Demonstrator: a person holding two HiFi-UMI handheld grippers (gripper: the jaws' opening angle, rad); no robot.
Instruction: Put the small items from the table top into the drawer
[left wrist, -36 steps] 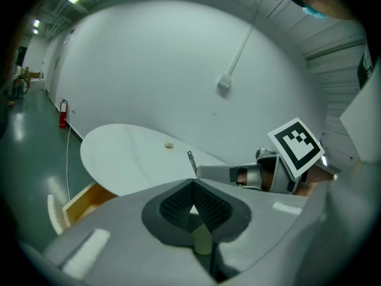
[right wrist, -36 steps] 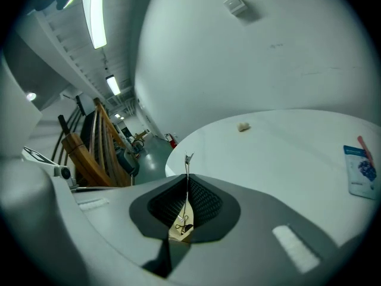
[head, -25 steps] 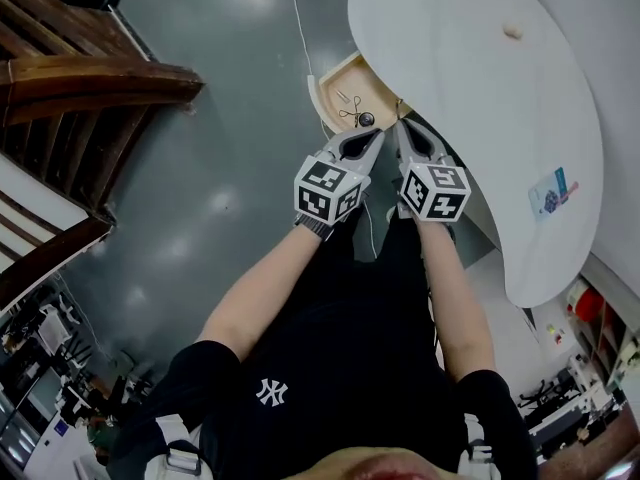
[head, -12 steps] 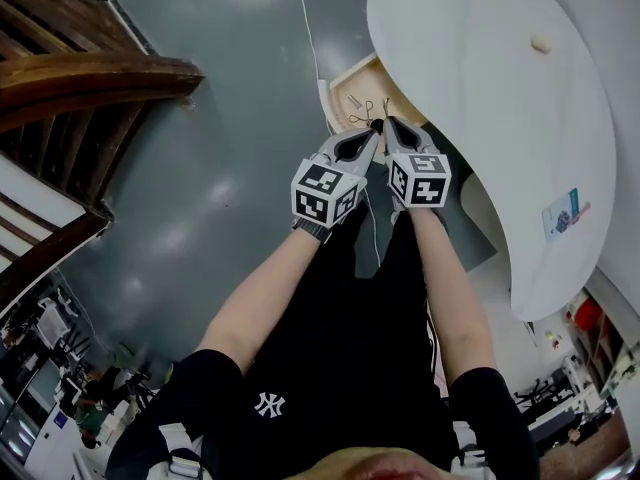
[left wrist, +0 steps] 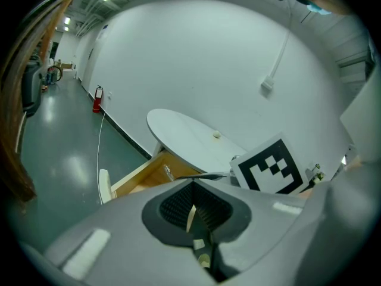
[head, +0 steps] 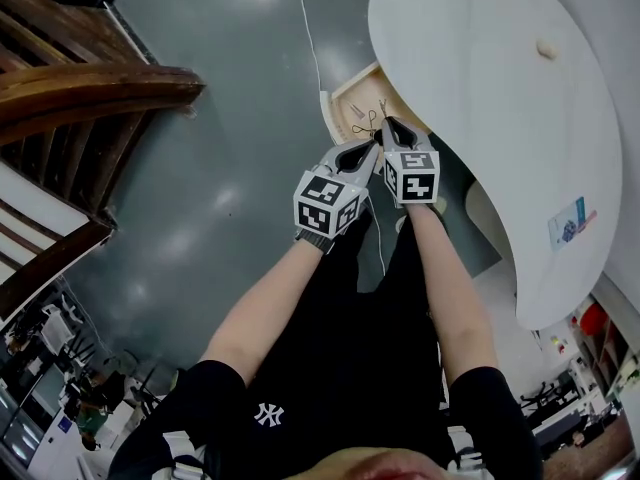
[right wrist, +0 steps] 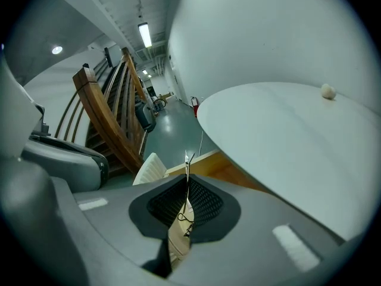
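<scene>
The open wooden drawer (head: 347,101) juts from under the round white table (head: 480,88) and holds scissors (head: 364,120) and other small bits. My right gripper (head: 386,124) hangs over the drawer's near end, shut on a thin metal pin (right wrist: 186,161) that sticks up past its tips. My left gripper (head: 373,148) is just beside it to the left, shut with nothing seen between its jaws. A small pale round item (head: 547,46) lies on the table top. In the left gripper view the drawer (left wrist: 143,174) lies ahead, and the right gripper's marker cube (left wrist: 271,168) is close on the right.
A wooden stair rail (head: 90,78) runs along the left above the grey floor. A white cable (head: 308,28) trails on the floor towards the drawer. A small printed card (head: 568,223) lies near the table's right edge. A red fire extinguisher (left wrist: 97,99) stands by the far wall.
Both grippers have sunk closer to the open drawer, staying side by side. The right gripper has rolled a little and keeps its hold on the pin.
</scene>
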